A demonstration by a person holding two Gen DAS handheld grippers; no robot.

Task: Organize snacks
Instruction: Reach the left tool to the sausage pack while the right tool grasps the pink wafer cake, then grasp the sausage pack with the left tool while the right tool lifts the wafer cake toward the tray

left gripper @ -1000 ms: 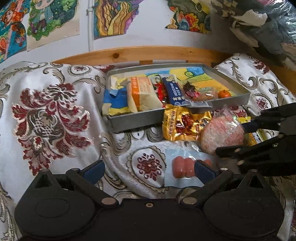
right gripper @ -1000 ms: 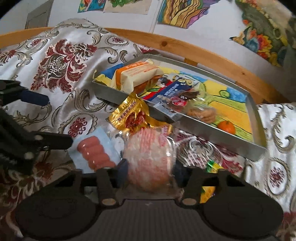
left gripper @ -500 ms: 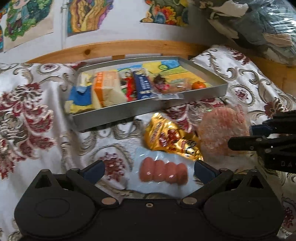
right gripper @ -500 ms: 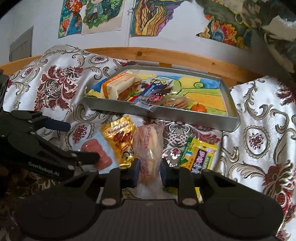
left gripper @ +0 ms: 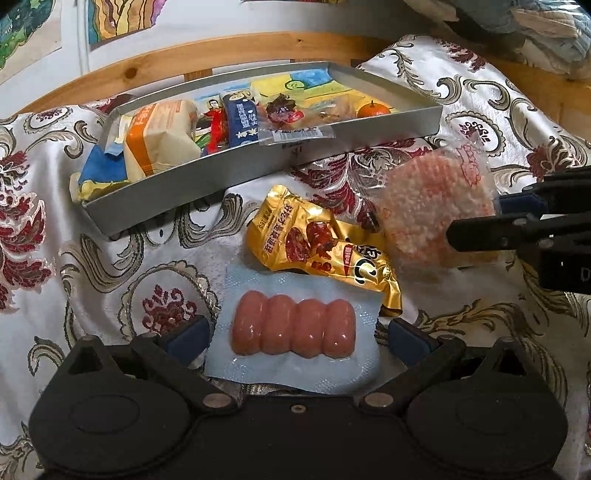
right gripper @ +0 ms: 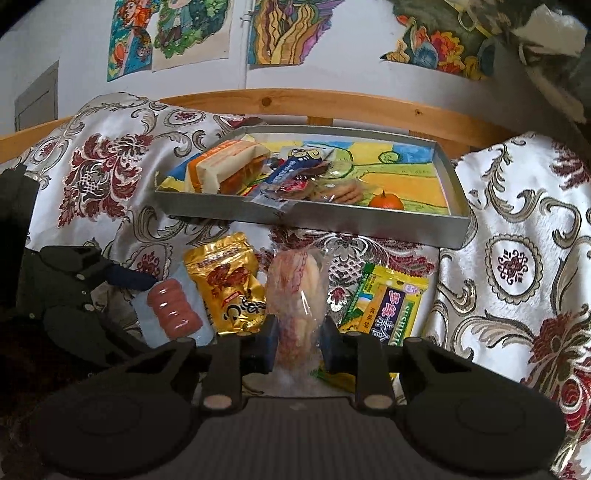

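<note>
Surface: a white satin cloth (left gripper: 110,258) with dark red flowers and grey-gold scrollwork, creased and uneven. Behind it runs a pale wooden rail (right gripper: 332,107), and above that a white wall carrying coloured drawings (right gripper: 170,33).

On the cloth, near the rail, lies a shallow grey metal tray (left gripper: 229,173) with a painted yellow, blue and green floor. In it: a cream and orange wrapped cake (left gripper: 159,140), a dark blue packet (left gripper: 240,118), a clear wrapper overhanging the front wall, and a small orange fruit (left gripper: 373,109) toward the right end.

In front of the tray, on the cloth: a gold foil pouch (left gripper: 317,243) and, just beside it, a clear blue-backed pack of four pink sausages (left gripper: 295,328); the pouch's lower corner overlaps the pack.

Left gripper (left gripper: 295,339): jaws spread wide, one on either side of the sausage pack, nothing clamped.

Right gripper (right gripper: 297,345): jaws closed on a clear-wrapped pink patty (right gripper: 297,295), held upright on edge above the cloth, short of the tray.

Differences between views: the left wrist view shows the patty's broad speckled face, with the right gripper entering from the right edge. Only the right wrist view shows a yellow and green packet (right gripper: 384,310) lying on the cloth to the right of the patty, and the drawings in full. It also shows biscuits (right gripper: 343,192) in the tray beside the fruit.
</note>
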